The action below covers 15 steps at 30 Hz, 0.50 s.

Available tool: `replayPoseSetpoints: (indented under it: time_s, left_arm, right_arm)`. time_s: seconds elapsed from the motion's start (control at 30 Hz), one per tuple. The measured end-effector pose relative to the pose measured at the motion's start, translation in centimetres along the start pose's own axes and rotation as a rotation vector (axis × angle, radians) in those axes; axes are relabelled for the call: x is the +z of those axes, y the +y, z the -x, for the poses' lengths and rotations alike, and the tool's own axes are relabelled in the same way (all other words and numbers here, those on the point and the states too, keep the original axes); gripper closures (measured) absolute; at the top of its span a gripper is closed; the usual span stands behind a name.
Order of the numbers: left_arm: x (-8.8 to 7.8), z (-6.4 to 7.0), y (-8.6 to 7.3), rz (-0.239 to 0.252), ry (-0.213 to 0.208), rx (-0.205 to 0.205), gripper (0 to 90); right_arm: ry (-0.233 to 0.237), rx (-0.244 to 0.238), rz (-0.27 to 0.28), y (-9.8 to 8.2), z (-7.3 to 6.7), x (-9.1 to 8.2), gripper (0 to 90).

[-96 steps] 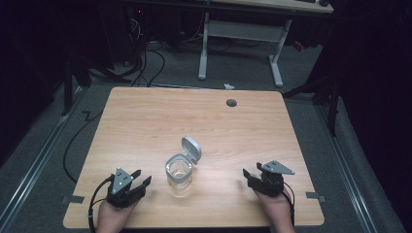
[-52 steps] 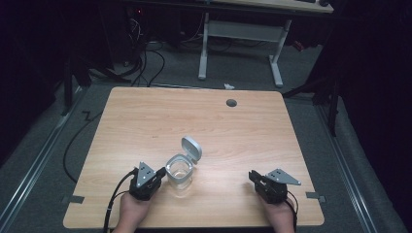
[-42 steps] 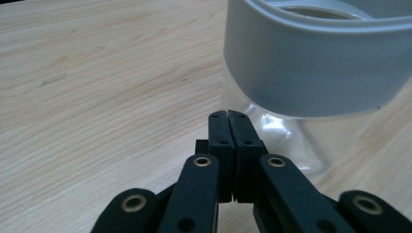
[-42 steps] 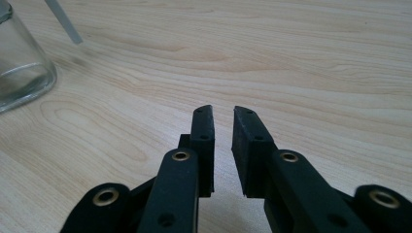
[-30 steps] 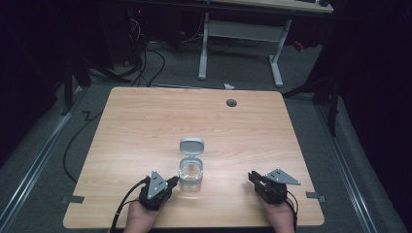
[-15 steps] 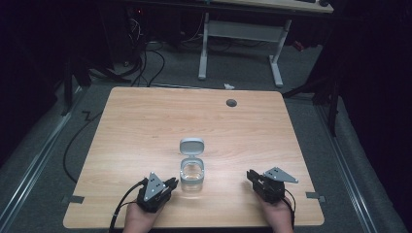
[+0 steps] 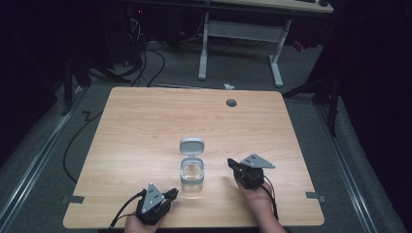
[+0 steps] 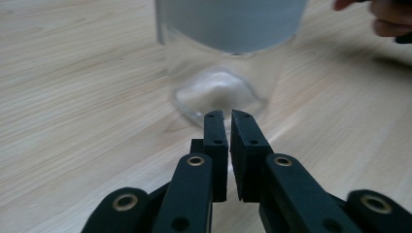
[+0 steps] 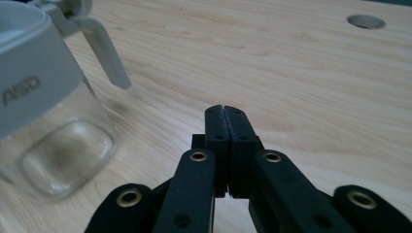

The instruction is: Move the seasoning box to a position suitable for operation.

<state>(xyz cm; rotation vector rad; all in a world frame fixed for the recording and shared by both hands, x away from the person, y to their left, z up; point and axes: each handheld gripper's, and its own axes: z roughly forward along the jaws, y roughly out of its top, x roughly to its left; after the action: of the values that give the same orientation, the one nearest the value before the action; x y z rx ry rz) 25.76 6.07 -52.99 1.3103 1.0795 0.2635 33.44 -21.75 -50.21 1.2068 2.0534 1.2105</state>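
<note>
Clear square glass jar with grey collar and flipped-open lid (image 7: 193, 171) stands upright near the light wooden desk's (image 7: 145, 121) front edge, between both grippers, left gripper (image 7: 170, 196) nearer with fingers almost closed, right gripper (image 7: 231, 164) fingers closed empty.

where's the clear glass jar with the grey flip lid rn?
High view: the clear glass jar with the grey flip lid stands near the wooden table's front edge, between both hand-held grippers, lid open.

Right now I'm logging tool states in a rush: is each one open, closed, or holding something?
Left tool: closed, holding nothing; the glass jar stands just ahead of its tips.
Right tool: closed, empty.
</note>
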Motion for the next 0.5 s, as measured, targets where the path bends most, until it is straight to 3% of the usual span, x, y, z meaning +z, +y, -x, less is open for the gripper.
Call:
replayPoseSetpoints:
  time_s: [0.27,0.5]
  left_arm:
    - [1.4,1.4,-0.8,-0.031,-0.034,0.007,85.5]
    - [2.4,1.1,-0.7,-0.027,-0.026,0.011,87.6]
  right_arm:
    - [0.025,-0.023,0.011,2.2,-1.1,2.3,88.9]
    - [0.044,-0.022,0.018,3.6,-1.6,3.3,88.9]
